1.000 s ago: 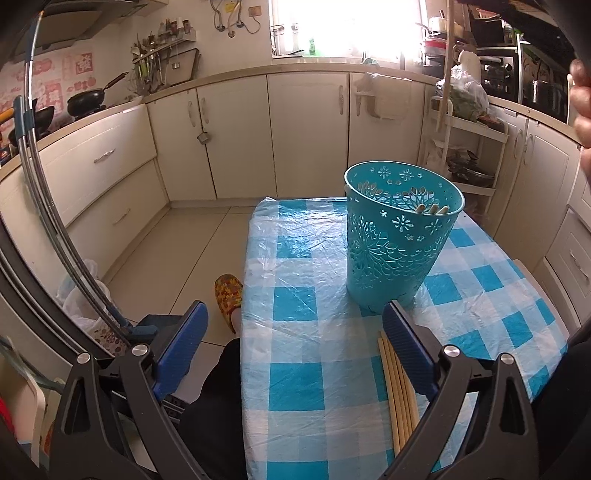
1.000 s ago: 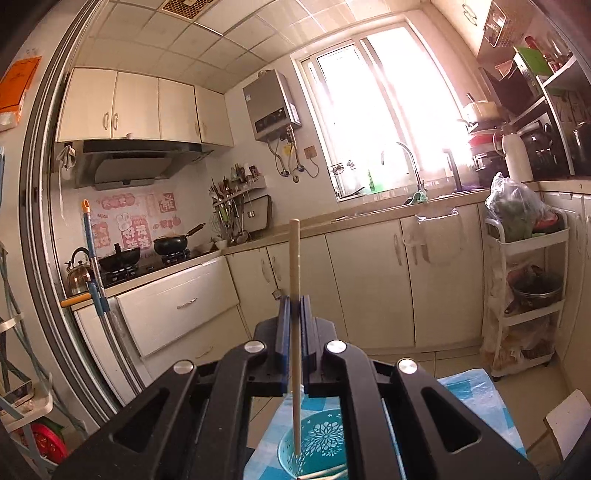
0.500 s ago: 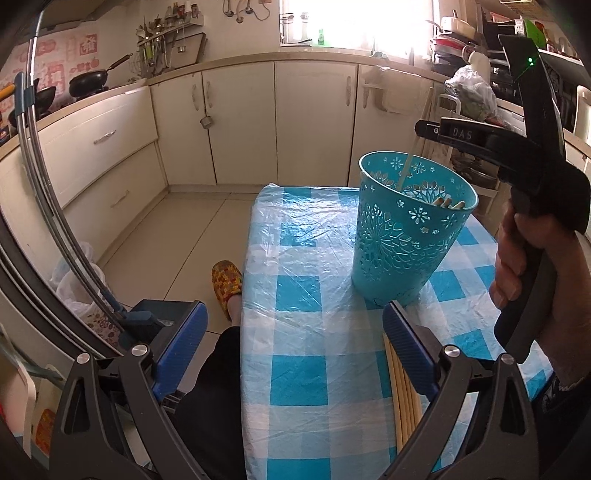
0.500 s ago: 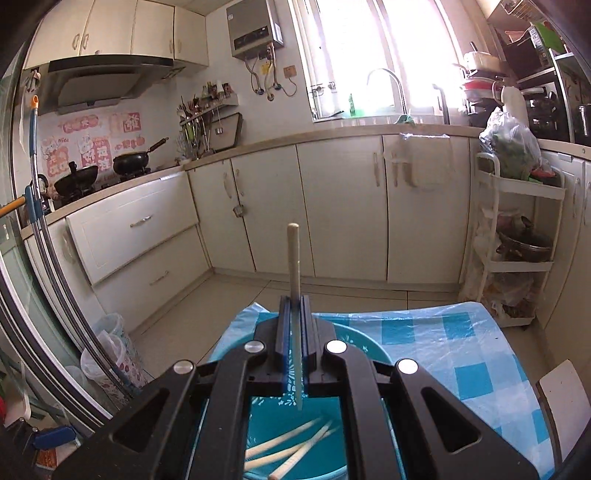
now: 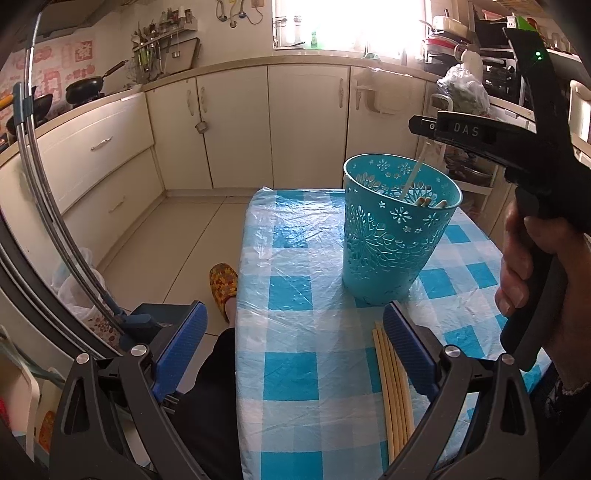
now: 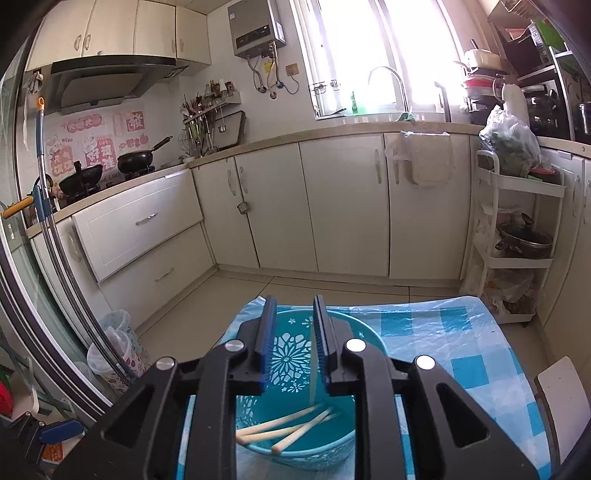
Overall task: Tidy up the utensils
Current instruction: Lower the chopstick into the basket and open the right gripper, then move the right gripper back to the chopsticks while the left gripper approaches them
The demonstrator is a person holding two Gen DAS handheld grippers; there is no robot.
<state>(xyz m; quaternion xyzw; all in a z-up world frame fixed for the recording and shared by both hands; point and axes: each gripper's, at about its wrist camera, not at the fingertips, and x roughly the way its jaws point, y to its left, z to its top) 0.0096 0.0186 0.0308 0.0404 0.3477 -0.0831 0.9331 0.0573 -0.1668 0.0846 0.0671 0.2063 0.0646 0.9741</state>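
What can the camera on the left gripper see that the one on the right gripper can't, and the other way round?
Only the left view shows the chopsticks on the table, a slipper on the floor, and the hand holding the right gripper. Only the right view looks down into the basket at the chopsticks lying inside, plus the water heater. Both show the teal basket, the checked tablecloth and a chopstick dropping in as the right gripper fingers have just been opening.

We note the basket [image 5: 391, 236] as glossy teal plastic, its wall pierced with flower cut-outs. The chopsticks [image 5: 393, 387] look like pale, matt wood or bamboo. A thin, crinkled, shiny plastic sheet [image 5: 295, 236] covers the blue-checked table. Both grippers' frames are matt black plastic with bright metal screws; the left gripper's pads [image 5: 406, 350] are blue and finely ribbed.
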